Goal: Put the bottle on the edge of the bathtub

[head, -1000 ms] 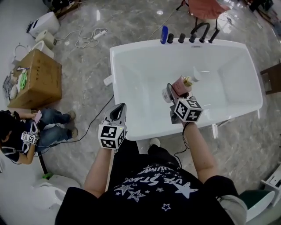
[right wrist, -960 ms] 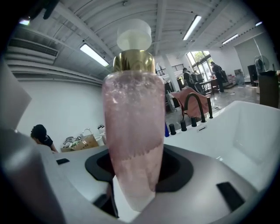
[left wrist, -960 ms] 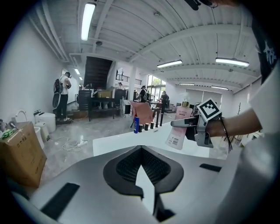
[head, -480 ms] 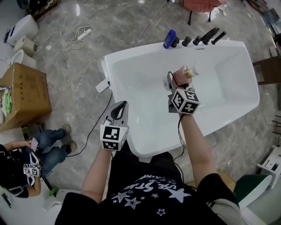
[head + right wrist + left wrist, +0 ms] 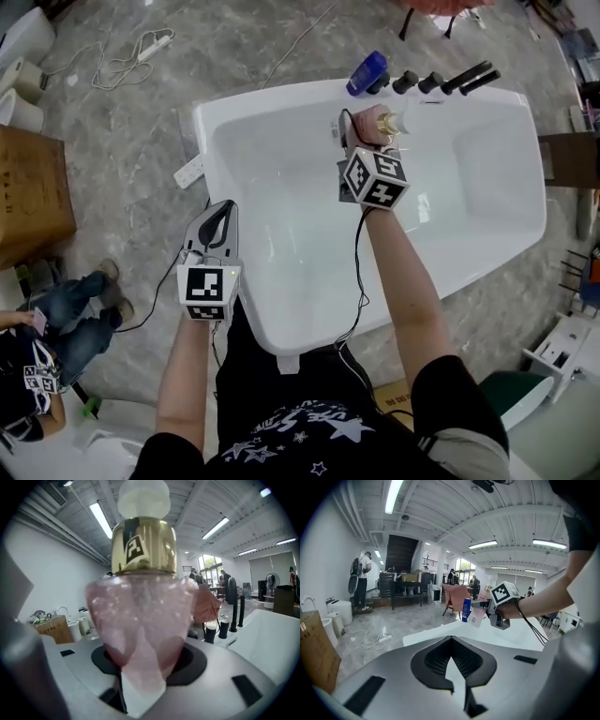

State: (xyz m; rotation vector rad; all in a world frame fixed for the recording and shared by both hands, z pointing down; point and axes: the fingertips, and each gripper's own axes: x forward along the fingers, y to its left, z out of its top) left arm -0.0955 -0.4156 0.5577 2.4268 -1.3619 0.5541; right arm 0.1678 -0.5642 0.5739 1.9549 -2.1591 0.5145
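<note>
Translucent pink bottle (image 5: pixel 140 620) with a glittery look, mirror-bright gold metal collar (image 5: pixel 143 545), frosted cap (image 5: pixel 143 498); glossy white bathtub (image 5: pixel 272 92); polished grey stone floor (image 5: pixel 122 131); matt brown cardboard box (image 5: pixel 28 187) at nine o'clock

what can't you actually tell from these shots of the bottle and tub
- Pink bottle base: right gripper view, buried between the jaws; head view, the right gripper covers it.
- Blue bottle label: head view, too small to read.
- Bathtub rim: right gripper view, the bottle blocks much of it.
</note>
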